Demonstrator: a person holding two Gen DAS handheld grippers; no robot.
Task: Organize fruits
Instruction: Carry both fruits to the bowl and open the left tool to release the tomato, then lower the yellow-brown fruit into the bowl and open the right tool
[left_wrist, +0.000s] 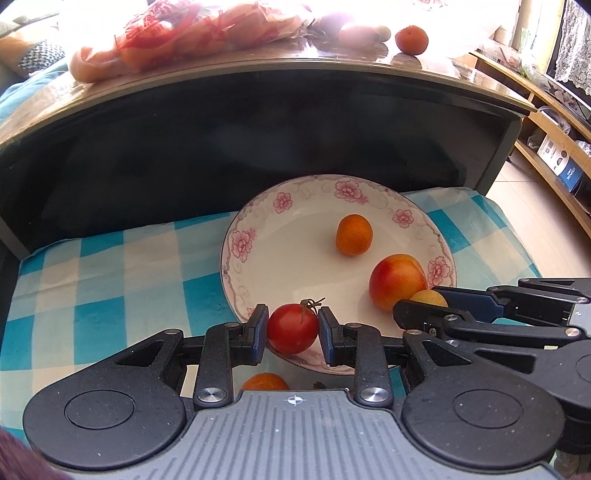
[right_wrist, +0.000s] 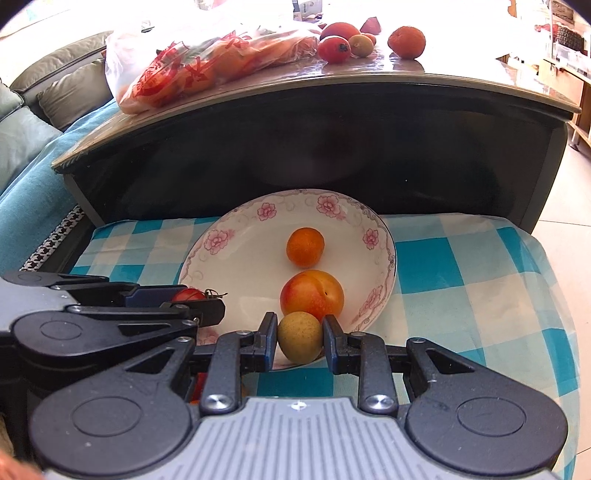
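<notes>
Both grippers are loaded: the left gripper (left_wrist: 293, 328) is clamped on a tomato (left_wrist: 293, 328) at the plate's (left_wrist: 255, 266) near rim, the right gripper (right_wrist: 300, 341) on a yellowish fruit (right_wrist: 300, 341), maybe a plum, beside the peach (right_wrist: 312, 295). I'd lower each onto bare plate before letting go, clear of the small orange (right_wrist: 305, 246). The plate sits on a blue checked cloth (right_wrist: 461, 266) below a glossy table (right_wrist: 369, 74), with more fruit along the table's far edge.

Glossy ceramic plate (left_wrist: 251, 221), matt checked cloth (left_wrist: 110, 280), glossy tabletop (right_wrist: 332, 74)
</notes>
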